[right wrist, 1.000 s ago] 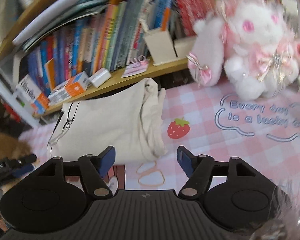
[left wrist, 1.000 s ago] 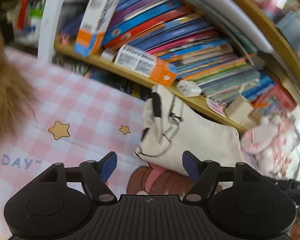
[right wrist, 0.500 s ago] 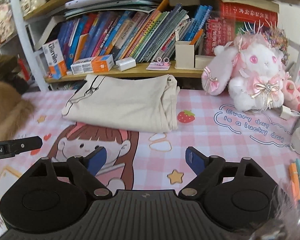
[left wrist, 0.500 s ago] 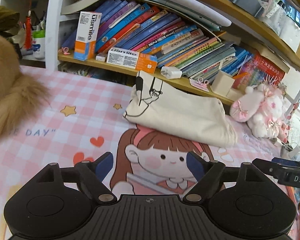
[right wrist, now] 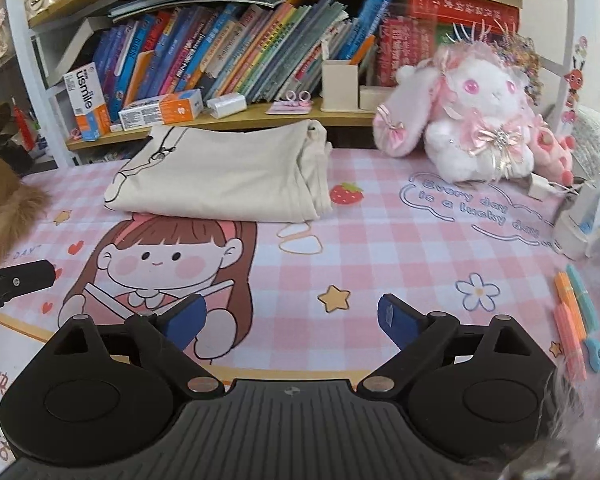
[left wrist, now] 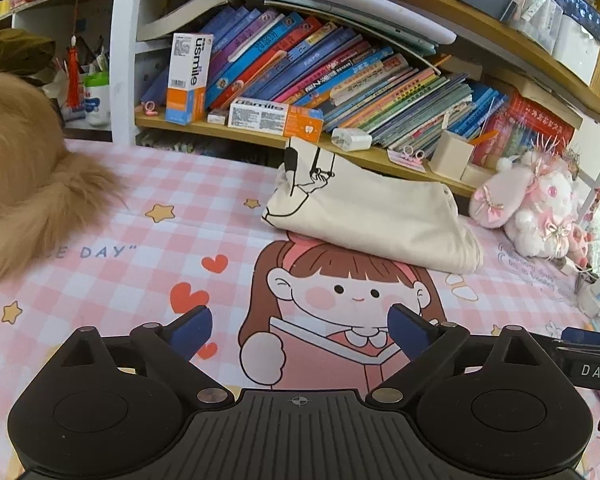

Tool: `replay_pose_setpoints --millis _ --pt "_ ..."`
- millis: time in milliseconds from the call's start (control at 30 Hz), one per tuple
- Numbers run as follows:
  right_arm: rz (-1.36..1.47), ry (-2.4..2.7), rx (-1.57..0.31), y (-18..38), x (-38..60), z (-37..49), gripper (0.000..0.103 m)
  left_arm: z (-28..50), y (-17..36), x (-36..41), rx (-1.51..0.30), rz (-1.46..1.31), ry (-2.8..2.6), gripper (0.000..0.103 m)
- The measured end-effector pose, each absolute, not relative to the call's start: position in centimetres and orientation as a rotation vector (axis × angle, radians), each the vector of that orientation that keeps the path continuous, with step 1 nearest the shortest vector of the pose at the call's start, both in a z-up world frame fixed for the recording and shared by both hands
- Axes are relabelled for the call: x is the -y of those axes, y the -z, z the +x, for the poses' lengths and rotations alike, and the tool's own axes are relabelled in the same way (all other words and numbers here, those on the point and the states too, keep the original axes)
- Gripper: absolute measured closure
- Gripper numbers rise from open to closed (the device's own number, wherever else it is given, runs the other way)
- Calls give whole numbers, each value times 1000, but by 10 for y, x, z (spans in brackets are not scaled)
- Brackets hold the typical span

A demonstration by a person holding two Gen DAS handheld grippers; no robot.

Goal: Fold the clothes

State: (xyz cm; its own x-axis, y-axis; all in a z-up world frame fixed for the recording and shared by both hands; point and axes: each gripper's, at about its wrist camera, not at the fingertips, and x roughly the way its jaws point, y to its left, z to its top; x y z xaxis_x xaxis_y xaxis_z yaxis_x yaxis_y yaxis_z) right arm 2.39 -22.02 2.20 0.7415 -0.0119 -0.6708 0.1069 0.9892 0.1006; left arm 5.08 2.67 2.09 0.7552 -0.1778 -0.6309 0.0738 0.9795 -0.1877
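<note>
A cream garment (left wrist: 364,216) with a black line drawing lies folded into a flat rectangle at the back of the pink checked mat (left wrist: 112,280), against the lower bookshelf. The right wrist view shows the same folded garment (right wrist: 220,176) with its stacked edges at the right. My left gripper (left wrist: 300,326) hovers over the cartoon girl print, well short of the garment, jaws wide and still opening, nothing between them. My right gripper (right wrist: 292,314) hangs over the mat nearer the front, jaws also still opening and empty. Each gripper's tip shows at the other view's edge.
A furry tan animal (left wrist: 16,196) lies at the mat's left. A pink and white plush rabbit (right wrist: 472,120) sits at the back right. Leaning books and small boxes (left wrist: 188,76) fill the shelf behind. Coloured pens (right wrist: 572,312) and chargers (right wrist: 580,216) lie at the right edge.
Both grippers have drawn back from the folded garment toward the front of the mat, and their jaws have spread wider. The garment stays in place.
</note>
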Motion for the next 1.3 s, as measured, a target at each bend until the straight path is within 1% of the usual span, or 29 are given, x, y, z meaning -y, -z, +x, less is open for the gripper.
replay_pose_setpoints --millis 267,533,867,1067,1300 --pt "129 76 -736 -22 221 21 10 52 -19 -25 -720 -150 137 3" --pt "120 79 -751 -21 220 22 8 53 -16 -22 -734 -135 142 2" --pt "110 102 -747 -21 217 21 0 54 -13 -13 -746 -99 153 2" --pt "110 108 -758 -20 218 22 0 56 -13 -11 -748 -83 150 0" --pt "107 114 -763 -18 218 24 0 58 -14 -10 -745 -75 140 0"
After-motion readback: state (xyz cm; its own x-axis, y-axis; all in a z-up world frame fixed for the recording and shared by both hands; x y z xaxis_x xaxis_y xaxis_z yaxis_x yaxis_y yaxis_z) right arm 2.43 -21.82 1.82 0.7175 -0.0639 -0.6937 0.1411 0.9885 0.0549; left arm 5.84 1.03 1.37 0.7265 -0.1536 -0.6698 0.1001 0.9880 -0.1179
